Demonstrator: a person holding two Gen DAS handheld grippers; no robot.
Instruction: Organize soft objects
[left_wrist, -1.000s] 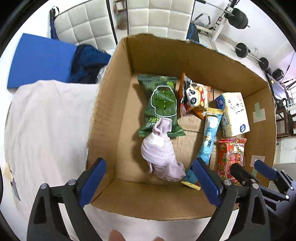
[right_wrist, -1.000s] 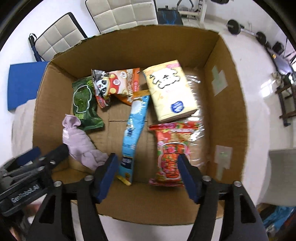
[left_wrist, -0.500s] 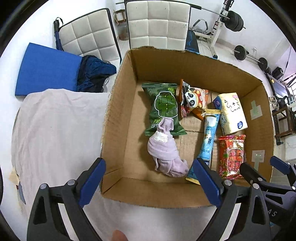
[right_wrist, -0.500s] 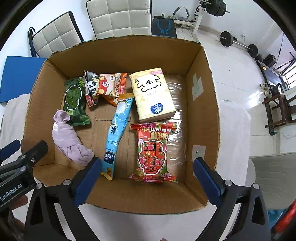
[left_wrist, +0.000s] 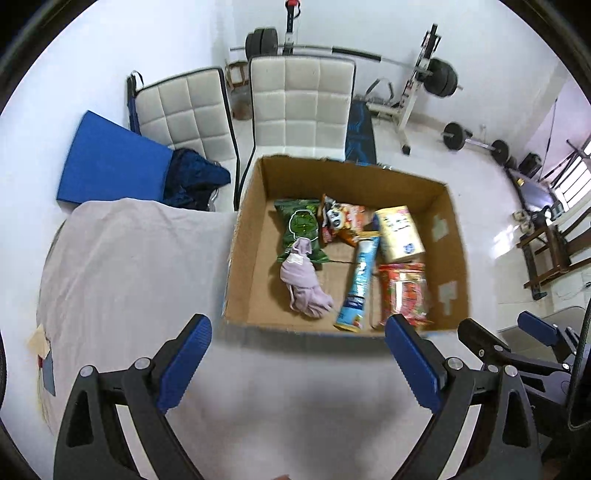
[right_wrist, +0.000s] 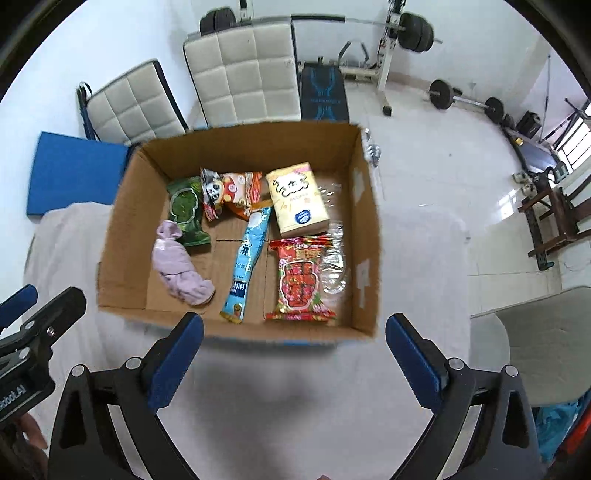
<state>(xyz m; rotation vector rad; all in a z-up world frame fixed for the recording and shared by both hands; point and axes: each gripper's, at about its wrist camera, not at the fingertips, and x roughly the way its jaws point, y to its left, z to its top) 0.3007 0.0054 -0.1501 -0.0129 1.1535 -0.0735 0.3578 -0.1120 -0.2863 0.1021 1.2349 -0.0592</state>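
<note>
1. The left tool (left_wrist: 297, 341) is spread wide and holds nothing, hovering above the cloth-covered table (left_wrist: 129, 280) on the near side of the cardboard box (left_wrist: 243, 254).
2. The right tool (right_wrist: 293, 343) is likewise wide apart and empty, in front of the box's near wall.
3. Inside the box lie a rolled lilac cloth (right_wrist: 181, 271), a green snack bag (right_wrist: 186, 214), a panda-print snack bag (right_wrist: 229, 194), a long blue packet (right_wrist: 249, 258), a yellow tissue pack (right_wrist: 299, 199) and a red snack bag (right_wrist: 299, 282).
4. Judging by this, the packing looks done; if anything remains, lift clear of the box wall before moving.
5. Packet writing is too small to read.
</note>
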